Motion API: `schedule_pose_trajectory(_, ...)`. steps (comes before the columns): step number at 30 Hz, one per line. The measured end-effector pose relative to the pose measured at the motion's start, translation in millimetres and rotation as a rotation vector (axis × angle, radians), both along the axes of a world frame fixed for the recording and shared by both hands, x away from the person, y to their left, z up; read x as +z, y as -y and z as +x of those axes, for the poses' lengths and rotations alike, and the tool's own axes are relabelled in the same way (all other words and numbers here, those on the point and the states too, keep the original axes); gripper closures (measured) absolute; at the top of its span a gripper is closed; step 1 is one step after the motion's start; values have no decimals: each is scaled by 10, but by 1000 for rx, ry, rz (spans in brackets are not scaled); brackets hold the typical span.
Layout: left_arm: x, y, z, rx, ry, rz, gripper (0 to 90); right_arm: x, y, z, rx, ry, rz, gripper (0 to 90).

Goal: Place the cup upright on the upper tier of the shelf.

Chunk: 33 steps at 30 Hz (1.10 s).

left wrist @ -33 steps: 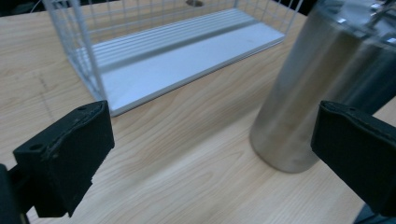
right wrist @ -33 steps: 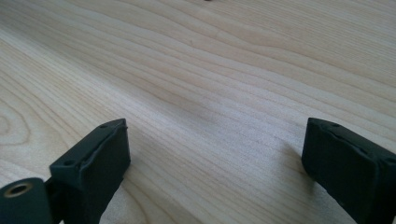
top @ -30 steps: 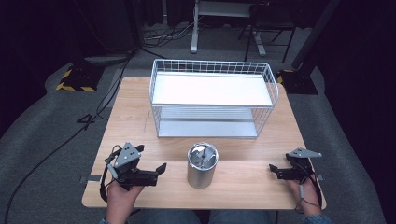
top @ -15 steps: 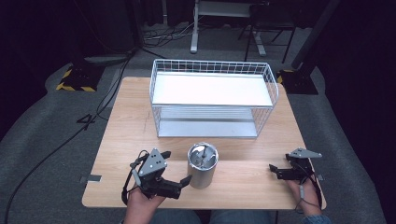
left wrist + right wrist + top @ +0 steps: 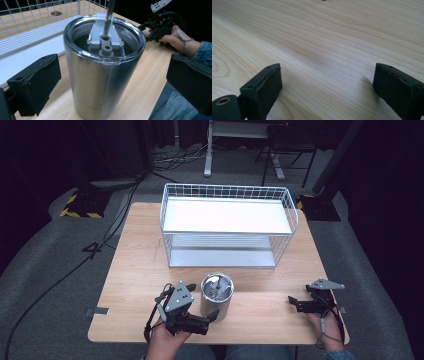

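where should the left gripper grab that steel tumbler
Around the mid body of the steel tumbler, coming in level from the person's side. It stands upright with smooth round walls, and the left gripper already has a jaw open on either side.

Tumbler [image 5: 102, 75] base: cut off by the left gripper view's lower edge.
Stick [image 5: 109, 15] in lid: top cropped.
Basket [image 5: 227, 227] far wall foot: hidden behind shelf.
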State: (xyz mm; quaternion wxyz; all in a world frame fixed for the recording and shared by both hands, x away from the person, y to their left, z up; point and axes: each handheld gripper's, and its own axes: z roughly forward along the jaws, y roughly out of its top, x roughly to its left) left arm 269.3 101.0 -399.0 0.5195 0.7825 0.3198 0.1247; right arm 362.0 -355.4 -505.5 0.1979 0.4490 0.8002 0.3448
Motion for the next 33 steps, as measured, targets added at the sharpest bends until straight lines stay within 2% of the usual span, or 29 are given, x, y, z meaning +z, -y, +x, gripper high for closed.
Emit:
schedule_pose_trajectory(4, -22, 54, -4, -1, 8, -8, 0, 0, 0, 0, 0, 0, 0, 94)
schedule_pose_trajectory(6, -36, 74, -3, 7, 10, 2, 0, 0, 0, 0, 0, 0, 0, 94)
schedule_pose_trajectory(9, -80, 131, 10, 63, 14, 43, 0, 0, -1, -1, 1, 1, -1, 95)
schedule_pose_trajectory(17, -160, 176, 62, 96, 6, 54, 0, 1, -1, -1, 1, 2, -2, 96)
schedule_pose_trajectory(28, -225, 243, 151, 106, 6, 64, 0, 0, -1, -1, 1, 2, -1, 98)
schedule_pose_trajectory(33, -277, 296, 213, 91, 20, 72, 0, 0, 2, -1, 0, 2, 1, 102)
